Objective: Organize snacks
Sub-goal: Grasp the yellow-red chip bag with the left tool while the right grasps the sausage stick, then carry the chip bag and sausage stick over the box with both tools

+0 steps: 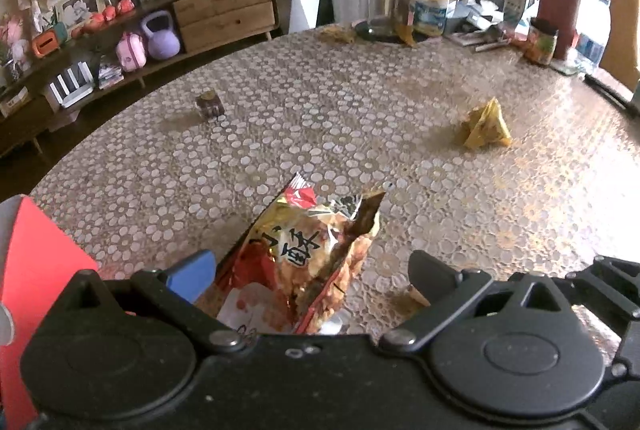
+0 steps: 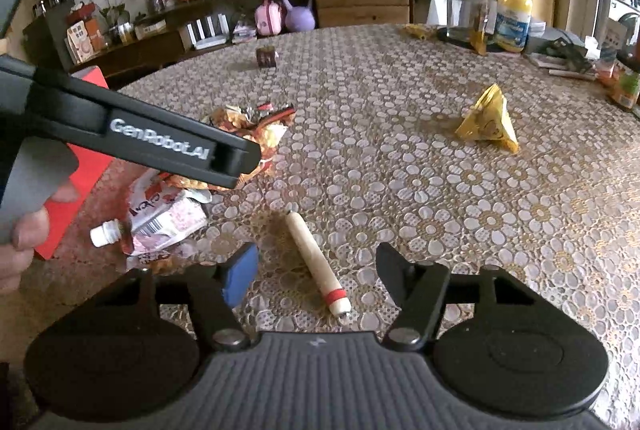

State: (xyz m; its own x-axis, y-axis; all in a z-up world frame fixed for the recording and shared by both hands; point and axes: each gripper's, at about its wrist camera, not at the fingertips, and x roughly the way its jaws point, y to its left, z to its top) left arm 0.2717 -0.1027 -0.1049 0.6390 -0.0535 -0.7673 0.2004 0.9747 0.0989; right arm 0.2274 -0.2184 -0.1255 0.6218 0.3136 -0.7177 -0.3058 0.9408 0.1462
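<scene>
The left tool (image 1: 312,270) stands open over the lace-covered worktop (image 1: 360,118), its fingers either side of a red-and-gold snack bag (image 1: 316,250) without pressing on it. Under that bag lies a pink-and-white drink pouch (image 2: 160,222) with a white cap, beside a red box (image 1: 36,254) at the worktop's edge. The right tool (image 2: 316,270) is partly open, holding nothing; a pale sausage stick (image 2: 316,262) with a red band lies on the cloth between its fingers. Well apart sit a yellow triangular packet (image 1: 486,126) and a small brown cube snack (image 1: 210,104).
</scene>
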